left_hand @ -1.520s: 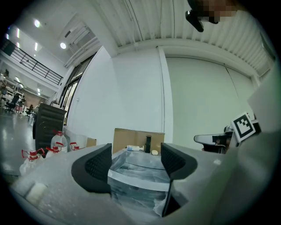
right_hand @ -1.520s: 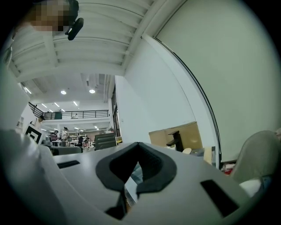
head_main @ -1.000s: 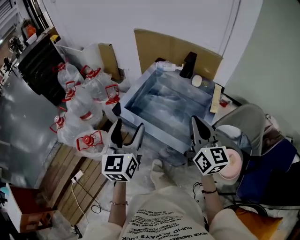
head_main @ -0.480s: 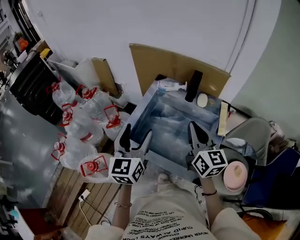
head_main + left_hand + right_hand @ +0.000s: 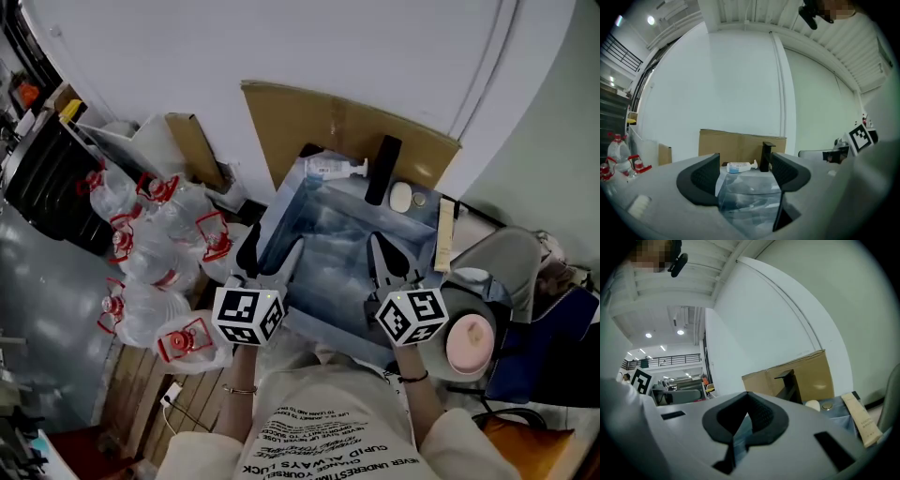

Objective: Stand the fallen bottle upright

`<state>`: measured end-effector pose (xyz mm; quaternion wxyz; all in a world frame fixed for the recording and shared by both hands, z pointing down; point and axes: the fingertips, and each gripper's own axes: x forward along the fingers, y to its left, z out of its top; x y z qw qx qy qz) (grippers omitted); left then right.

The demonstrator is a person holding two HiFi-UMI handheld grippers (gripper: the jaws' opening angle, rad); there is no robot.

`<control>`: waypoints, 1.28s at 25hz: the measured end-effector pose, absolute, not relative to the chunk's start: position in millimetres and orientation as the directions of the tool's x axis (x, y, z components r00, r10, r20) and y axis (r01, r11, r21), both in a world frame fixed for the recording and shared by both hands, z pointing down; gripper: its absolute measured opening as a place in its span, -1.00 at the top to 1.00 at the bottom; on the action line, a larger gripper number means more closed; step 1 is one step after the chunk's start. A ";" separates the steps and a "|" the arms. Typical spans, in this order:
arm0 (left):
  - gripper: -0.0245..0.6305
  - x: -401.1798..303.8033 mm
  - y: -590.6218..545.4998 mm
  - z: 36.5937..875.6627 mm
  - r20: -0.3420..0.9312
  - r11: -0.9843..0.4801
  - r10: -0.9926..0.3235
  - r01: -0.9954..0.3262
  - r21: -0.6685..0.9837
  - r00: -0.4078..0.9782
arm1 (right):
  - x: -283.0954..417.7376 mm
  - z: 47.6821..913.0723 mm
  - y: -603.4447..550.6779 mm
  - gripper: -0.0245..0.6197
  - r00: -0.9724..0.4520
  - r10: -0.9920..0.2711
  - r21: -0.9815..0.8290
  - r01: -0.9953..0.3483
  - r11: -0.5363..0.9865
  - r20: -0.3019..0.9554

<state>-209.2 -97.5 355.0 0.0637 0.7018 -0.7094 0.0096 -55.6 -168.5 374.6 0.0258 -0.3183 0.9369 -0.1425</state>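
Left gripper (image 5: 745, 165): jaws spread wide, nothing between them, held over the near left corner of the plastic-lined steel sink (image 5: 277, 221). Right gripper (image 5: 747, 398): jaws pressed together at the tips, holding nothing, over the sink's near right part. The white pump bottle with a blue label (image 5: 739, 166) lies on its side on the far rim, well apart from both grippers, just beside the upright black tap (image 5: 766, 157), in front of a brown cardboard sheet (image 5: 337, 117).

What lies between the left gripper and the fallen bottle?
Only the plastic-lined basin of the sink. The open left gripper hovers at its near edge and the bottle lies on the far rim. The left gripper view shows this.
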 end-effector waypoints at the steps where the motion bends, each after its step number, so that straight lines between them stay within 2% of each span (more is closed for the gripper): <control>1: -0.09 -209.7 -103.9 356.1 0.113 0.001 -0.994 -0.997 0.071 0.007 | -55.7 376.7 -171.2 0.91 -0.791 -0.610 -0.287 -0.596 0.750 0.047; 18: -0.09 -232.3 -214.9 368.8 0.246 -0.255 -0.942 -0.963 -0.082 0.229 | -66.6 394.7 -201.3 0.91 -0.672 -0.736 -0.314 -0.718 0.621 0.083; 32: -0.09 -223.5 -287.0 421.1 0.421 -0.556 -0.790 -0.809 -0.188 0.445 | -118.0 414.0 -213.4 0.91 -0.626 -0.770 -0.240 -0.772 0.589 0.124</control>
